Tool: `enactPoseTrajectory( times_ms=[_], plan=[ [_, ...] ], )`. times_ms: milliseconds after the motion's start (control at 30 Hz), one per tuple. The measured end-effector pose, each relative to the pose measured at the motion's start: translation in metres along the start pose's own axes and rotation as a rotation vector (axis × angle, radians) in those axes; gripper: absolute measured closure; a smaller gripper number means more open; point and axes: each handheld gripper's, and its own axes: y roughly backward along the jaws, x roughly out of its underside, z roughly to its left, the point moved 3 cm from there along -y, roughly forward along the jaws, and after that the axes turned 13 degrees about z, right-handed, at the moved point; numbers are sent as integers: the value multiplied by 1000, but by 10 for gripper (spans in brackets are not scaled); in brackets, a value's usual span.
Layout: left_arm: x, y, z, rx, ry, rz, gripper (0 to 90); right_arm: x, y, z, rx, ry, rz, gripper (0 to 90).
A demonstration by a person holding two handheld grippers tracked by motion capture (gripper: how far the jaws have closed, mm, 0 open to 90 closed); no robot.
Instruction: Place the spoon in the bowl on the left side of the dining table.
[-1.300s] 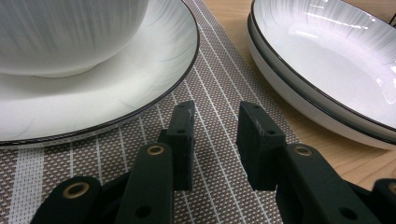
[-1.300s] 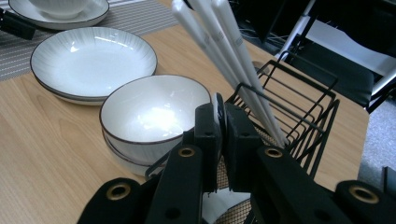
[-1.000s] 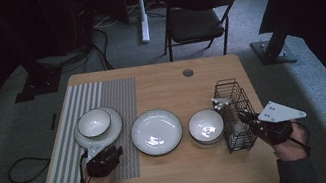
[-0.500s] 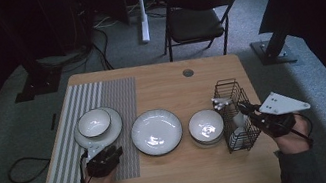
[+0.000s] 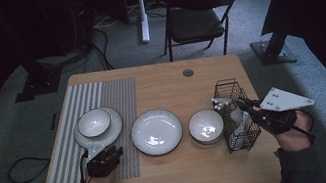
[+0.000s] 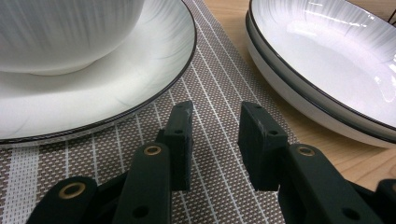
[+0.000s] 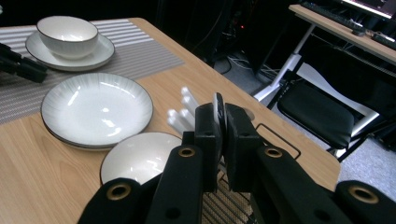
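My right gripper [image 5: 240,102] [image 7: 223,114] hangs over the black wire basket [image 5: 229,85] at the table's right, shut on the thin flat handle of a white utensil [image 7: 218,106]. Several more white utensil handles [image 5: 221,103] [image 7: 183,110] stick up from the basket. My left gripper [image 5: 112,152] [image 6: 215,116] rests low over the striped placemat [image 5: 116,94] [image 6: 215,79], open, with nothing between its fingers. Just beyond it a bowl [image 5: 94,122] stands on a plate [image 5: 115,126] [image 6: 116,88].
A large stacked plate [image 5: 156,131] [image 6: 327,60] [image 7: 96,107] lies mid-table, with a small bowl [image 5: 206,125] [image 7: 140,158] between it and the basket. A round cable hole [image 5: 188,73] sits near the far edge. A folding chair [image 5: 198,14] stands behind the table.
My right gripper has risen a little above the basket with the white utensil in its grip. The left gripper stays on the placemat.
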Motion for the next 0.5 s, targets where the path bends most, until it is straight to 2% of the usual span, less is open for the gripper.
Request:
enactPoseTrajectory(
  times_ms=[167, 500],
  plan=[
    [0, 0, 0, 2, 1, 0, 662, -7, 2, 4, 0, 14, -20, 851],
    [0, 0, -1, 1, 1, 1, 657, -16, -1, 16, -47, 36, -42, 851]
  ],
)
